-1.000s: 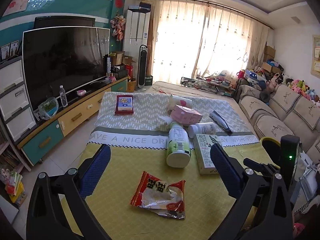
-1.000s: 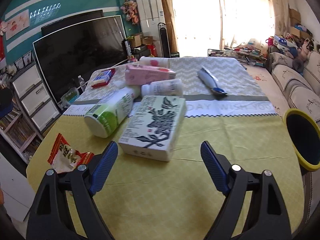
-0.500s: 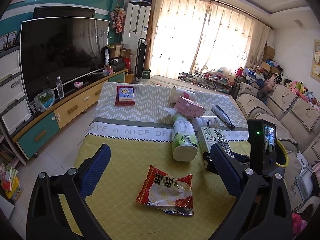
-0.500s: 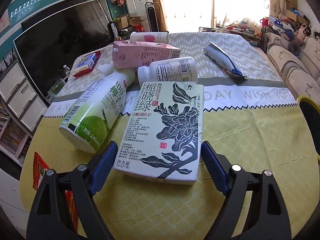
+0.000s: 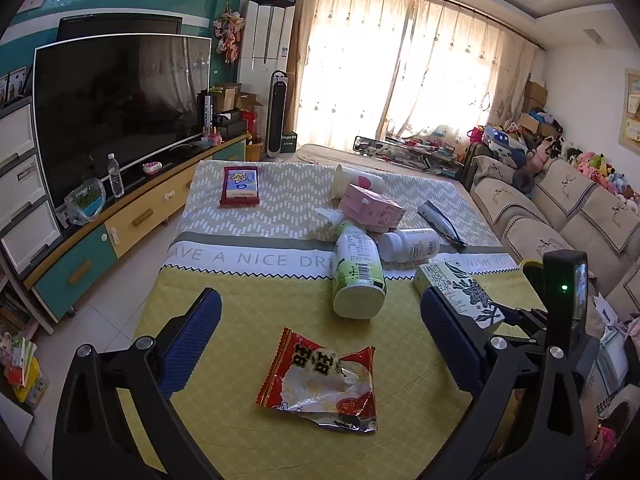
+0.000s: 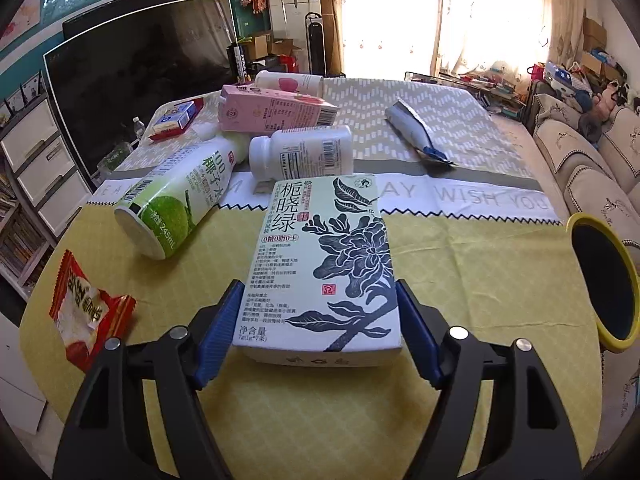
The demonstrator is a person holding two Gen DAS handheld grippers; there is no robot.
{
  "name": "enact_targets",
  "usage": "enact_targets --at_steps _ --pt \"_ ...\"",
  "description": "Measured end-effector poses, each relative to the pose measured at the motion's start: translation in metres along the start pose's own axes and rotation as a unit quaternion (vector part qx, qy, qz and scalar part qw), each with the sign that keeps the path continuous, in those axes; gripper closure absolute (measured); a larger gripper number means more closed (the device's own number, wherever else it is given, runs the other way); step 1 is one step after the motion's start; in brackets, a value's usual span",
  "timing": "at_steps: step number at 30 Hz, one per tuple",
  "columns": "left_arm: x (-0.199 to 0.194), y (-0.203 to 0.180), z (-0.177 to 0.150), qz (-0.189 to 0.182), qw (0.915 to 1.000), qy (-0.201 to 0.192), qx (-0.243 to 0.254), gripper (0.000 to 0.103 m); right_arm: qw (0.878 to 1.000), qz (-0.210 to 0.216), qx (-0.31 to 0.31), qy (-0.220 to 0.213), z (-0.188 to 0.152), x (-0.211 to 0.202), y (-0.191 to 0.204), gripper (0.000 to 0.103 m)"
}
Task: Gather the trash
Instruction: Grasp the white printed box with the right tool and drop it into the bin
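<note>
The right gripper (image 6: 318,330) pinches the tea box (image 6: 326,256) by its near end — lift it level, then carry it toward the yellow-rimmed bin (image 6: 604,284) right of the box; the left gripper (image 5: 318,344) hangs spread.

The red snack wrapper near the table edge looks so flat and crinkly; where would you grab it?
Pinch the red snack wrapper at its raised, crumpled silver edge, coming down from above with the left gripper, whose open fingers already straddle it. It lies flat on the yellow tablecloth, so only the puckered folds give anything to bite.
</note>
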State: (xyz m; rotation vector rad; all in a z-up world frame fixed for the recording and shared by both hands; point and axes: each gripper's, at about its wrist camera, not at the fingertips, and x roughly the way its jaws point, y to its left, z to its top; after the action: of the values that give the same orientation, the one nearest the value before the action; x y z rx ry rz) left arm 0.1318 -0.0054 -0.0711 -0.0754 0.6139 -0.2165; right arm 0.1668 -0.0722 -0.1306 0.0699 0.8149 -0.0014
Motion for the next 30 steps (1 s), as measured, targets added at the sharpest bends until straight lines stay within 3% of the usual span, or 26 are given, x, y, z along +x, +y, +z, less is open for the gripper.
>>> enact_targets --at_steps 16,22,30 --pt "0.003 -0.029 0.0 -0.009 0.9997 0.0 0.025 0.005 0.997 0.057 0.03 -0.049 -0.006 -0.06 -0.049 0.034" --pt "0.004 -0.037 0.001 -0.015 0.9995 -0.005 0.028 0.005 0.995 0.021 0.054 -0.079 0.002 -0.08 -0.086 0.034" --pt "0.017 -0.054 0.0 -0.021 0.9989 0.009 0.042 0.005 0.984 -0.069 0.132 -0.099 -0.001 -0.093 -0.179 0.033"
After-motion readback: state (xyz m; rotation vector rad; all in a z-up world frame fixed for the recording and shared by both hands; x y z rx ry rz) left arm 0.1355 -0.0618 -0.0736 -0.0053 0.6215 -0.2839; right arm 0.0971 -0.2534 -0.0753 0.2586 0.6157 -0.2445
